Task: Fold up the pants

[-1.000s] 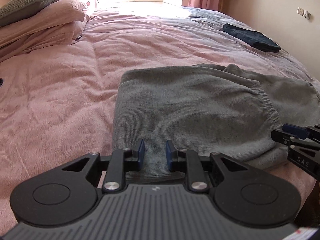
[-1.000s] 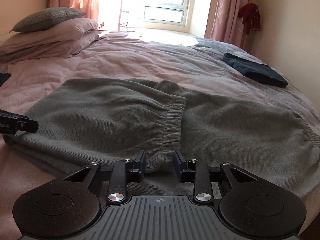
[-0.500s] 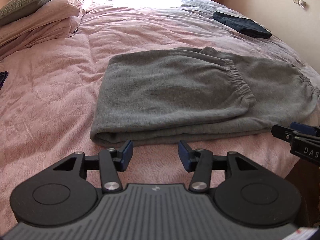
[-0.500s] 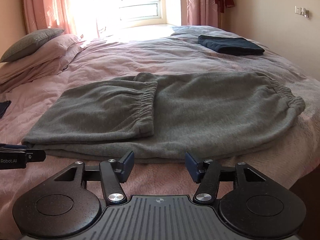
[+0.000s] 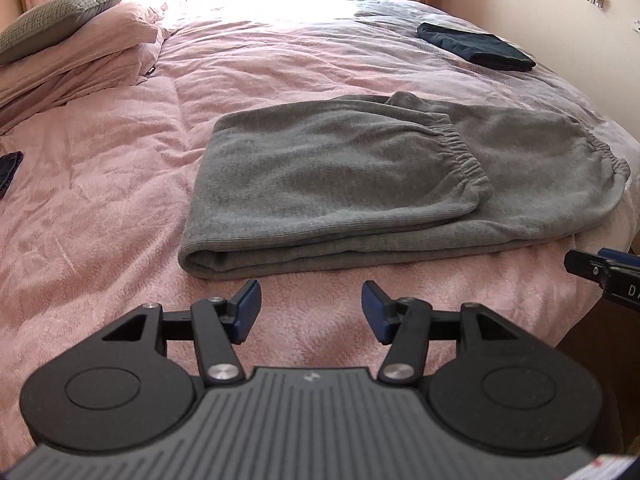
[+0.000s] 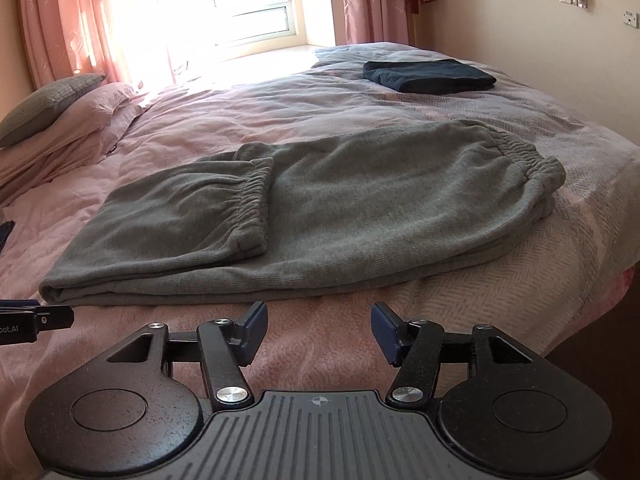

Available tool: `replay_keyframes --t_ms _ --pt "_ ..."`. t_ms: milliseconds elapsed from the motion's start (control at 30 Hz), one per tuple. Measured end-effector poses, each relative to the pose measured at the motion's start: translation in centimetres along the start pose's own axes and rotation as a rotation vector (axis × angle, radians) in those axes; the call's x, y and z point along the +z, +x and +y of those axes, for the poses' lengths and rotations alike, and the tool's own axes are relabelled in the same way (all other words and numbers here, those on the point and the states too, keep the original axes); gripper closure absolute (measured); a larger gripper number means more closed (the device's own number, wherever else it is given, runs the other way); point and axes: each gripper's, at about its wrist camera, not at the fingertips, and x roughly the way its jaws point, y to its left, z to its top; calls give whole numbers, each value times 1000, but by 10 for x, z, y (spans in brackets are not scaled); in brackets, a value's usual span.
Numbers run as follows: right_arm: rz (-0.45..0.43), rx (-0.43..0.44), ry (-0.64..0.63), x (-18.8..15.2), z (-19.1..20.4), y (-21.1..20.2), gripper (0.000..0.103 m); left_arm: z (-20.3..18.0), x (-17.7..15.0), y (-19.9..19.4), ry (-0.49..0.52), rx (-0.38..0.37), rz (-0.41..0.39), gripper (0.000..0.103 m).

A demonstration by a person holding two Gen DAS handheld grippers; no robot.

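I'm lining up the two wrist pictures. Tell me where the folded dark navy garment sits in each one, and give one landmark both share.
Left wrist view: the dark navy garment lies upper right on the bedspread, beyond the grey pants.
Right wrist view: the same garment lies right of centre, near the top, again beyond the pants.
Shared landmark: the grey pillow stacked at far left.

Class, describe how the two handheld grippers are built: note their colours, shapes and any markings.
Both the left gripper and right gripper are matte black, with ribbed grey bodies, round side discs, silver pivot screws and blue-padded jaws. White lettering marks each gripper's side, only partly readable.
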Motion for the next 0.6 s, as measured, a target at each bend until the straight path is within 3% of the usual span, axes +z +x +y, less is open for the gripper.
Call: replay_keyframes --t_ms 267,433,600 --pt "19 -66 104 1 -44 8 48 92 7 14 -222 -46 -4 52" --pt "25 -132 201 7 -81 11 48 143 8 38 -452 -172 6 51" --pt "5 -176 277 14 -108 7 48 162 22 78 -526 -301 38 46"
